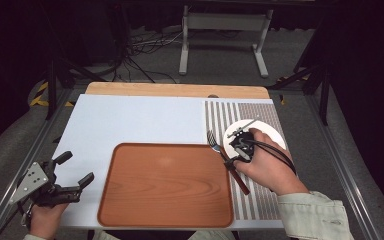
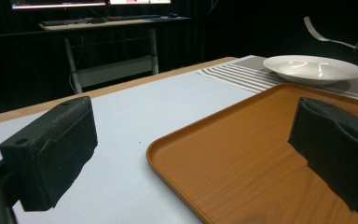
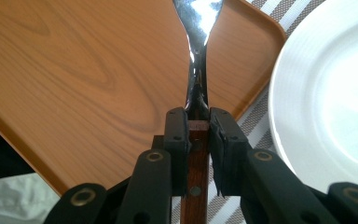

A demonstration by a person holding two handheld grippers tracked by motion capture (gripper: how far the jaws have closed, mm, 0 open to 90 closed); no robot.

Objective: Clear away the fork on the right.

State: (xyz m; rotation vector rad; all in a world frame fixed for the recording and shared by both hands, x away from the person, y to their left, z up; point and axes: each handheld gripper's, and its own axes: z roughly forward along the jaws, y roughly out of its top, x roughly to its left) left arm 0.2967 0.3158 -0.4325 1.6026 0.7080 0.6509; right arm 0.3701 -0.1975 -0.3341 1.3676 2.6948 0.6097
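Right gripper (image 3: 198, 128): jaws pinched tight on the dark wooden handle of a steel fork (image 3: 197, 70), tines pointing to 12 o'clock over the seam between the brown wood-grain tray (image 3: 74, 70) and the round white plate (image 3: 326, 93), plate at 2 o'clock on the grey striped placemat (image 1: 260, 200). Left gripper (image 1: 75, 170): jaws wide apart, holding nothing, at 9 o'clock of the tray on the pale blue table cover (image 1: 130, 120).
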